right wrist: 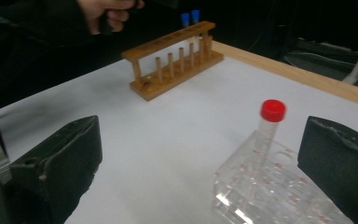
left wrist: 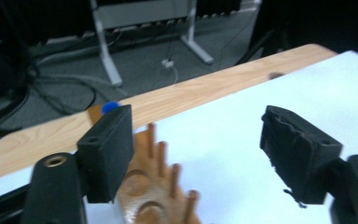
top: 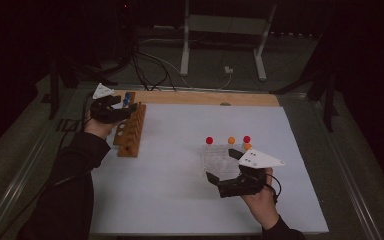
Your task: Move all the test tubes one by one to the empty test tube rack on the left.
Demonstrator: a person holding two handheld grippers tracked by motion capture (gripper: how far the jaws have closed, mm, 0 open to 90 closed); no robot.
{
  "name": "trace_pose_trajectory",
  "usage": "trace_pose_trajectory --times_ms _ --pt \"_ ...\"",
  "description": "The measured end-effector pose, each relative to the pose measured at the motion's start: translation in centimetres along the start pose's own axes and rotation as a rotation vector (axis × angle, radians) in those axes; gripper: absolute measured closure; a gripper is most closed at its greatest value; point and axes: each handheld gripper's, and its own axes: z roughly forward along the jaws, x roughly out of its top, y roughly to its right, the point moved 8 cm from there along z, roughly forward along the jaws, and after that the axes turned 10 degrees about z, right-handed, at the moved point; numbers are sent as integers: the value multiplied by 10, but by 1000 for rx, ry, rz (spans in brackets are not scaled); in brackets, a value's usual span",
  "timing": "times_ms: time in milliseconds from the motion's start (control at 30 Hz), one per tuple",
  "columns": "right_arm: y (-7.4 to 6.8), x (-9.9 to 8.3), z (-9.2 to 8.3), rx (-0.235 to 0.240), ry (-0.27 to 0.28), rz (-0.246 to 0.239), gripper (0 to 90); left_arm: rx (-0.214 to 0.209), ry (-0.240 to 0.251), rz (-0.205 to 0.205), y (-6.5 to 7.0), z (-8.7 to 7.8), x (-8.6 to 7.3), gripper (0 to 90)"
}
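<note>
The wooden rack (top: 130, 131) stands near the far left corner of the worktop (top: 170, 200). Its long side runs from the near edge toward the far edge. Two tubes with blue caps (top: 126, 98) stand straight up in its far end, caps pointing at the ceiling. The left gripper (top: 111, 109) hangs just over that far end. Its fingers (left wrist: 106, 156) are apart, with nothing between them.

The clear rack (top: 219, 159) sits nearer the right side of the worktop, about halfway between the near and far edges. It holds tubes with red and orange caps. The red-capped tube (right wrist: 269, 123) in it leans a little. The right gripper (top: 230, 176) waits just beside the clear rack on the near side, its fingers (right wrist: 60, 161) wide apart and holding nothing.

What could go wrong: I think the left gripper is so close to the blue tubes that a small bump could tip them or shove the wooden rack. The clear rack looks light, so a pull on a leaning tube could drag it along. A tube lifted at a slant might catch in its hole
</note>
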Motion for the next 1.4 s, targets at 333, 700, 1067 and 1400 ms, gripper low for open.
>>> trace_pose_trajectory --times_ms 333,700,1067,1400 --pt "24 13 -14 -74 48 -6 0 -154 37 60 65 -38 7 21" --pt "48 6 -11 -164 31 46 0 -298 51 141 135 -67 -20 18" --pt "82 -14 -10 -324 -4 64 213 -349 69 171 175 -76 -52 18" --pt "115 -39 -5 -435 -121 118 417 -360 44 191 183 -71 -64 18"
